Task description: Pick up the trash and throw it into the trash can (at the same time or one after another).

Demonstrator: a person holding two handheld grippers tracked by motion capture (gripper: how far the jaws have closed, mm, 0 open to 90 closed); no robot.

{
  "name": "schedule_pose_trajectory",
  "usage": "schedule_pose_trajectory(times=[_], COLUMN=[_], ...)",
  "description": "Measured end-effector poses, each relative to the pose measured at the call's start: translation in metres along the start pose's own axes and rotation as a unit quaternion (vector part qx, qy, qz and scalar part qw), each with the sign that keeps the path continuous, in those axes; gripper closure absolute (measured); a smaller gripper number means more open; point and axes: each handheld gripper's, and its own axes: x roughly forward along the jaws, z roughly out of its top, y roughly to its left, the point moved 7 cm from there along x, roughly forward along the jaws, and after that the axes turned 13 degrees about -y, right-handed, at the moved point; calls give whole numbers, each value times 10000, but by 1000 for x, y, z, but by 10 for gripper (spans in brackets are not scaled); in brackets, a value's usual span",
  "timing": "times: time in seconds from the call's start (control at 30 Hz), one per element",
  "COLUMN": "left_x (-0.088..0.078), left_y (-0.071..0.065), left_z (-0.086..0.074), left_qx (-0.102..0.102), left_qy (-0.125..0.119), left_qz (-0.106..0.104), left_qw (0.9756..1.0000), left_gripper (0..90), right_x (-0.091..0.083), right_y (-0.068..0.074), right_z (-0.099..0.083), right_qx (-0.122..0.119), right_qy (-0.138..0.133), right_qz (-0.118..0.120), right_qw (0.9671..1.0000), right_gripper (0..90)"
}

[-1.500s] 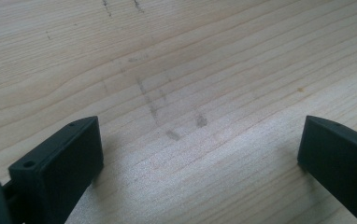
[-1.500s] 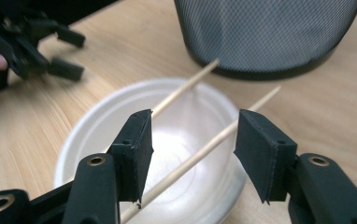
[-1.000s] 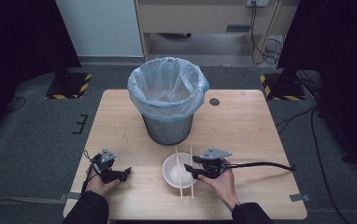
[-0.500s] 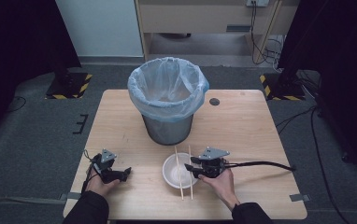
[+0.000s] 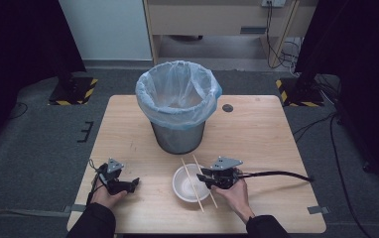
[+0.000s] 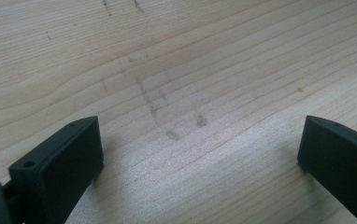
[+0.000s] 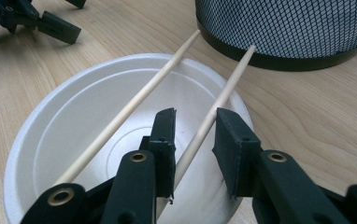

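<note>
We're early on, by our read: two chopsticks lie across the white bowl (image 5: 190, 182), and the right gripper (image 5: 213, 179) is just closing in on one of them, so nothing's lifted yet. In the right gripper view the jaws straddle the nearer chopstick (image 7: 216, 108) w/ a small gap each side, part open, not clamping; it passes between them and runs up toward the base of the mesh bin (image 7: 289, 32). The other chopstick (image 7: 134, 103) lies to its left, across the same rim, apart from the jaws. Bowl sits on the wooden table (image 5: 277, 148) just in front of the lined bin (image 5: 177, 106), near the person's edge. Left gripper (image 5: 123, 184) rests low on the table well left of the bowl, jaws spread wide, holding nothing; its own view gives bare wood grain w/ a few dark scuffs (image 6: 167, 116) between the jaws. What's left, we'd guess: pinch the stick, lift it, carry it to the bin, then the 2nd stick and maybe the bowl. Hard to tell: whether the jaw pads touch the stick at all, since the lower run of it is hidden behind the jaw body. Bin contents can't be made out through the liner from the high view, and the bowl's near rim is cut off in the right gripper view.
</note>
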Motion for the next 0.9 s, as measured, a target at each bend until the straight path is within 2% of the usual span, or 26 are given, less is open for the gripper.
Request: schedule_pose_trajectory(times=[0.57, 0.9], left_x=[0, 0], left_y=[0, 0], left_z=[0, 0], left_qx=[0, -1], left_qy=[1, 0], left_qz=[-1, -1], left_qw=[10000, 10000], left_gripper=[0, 0], right_x=[-3, -4], right_y=[0, -1], right_z=[0, 2], right_qx=[151, 229], right_qy=[127, 136], right_qz=[-62, -111], right_qw=[9998, 9996], right_gripper=[854, 859])
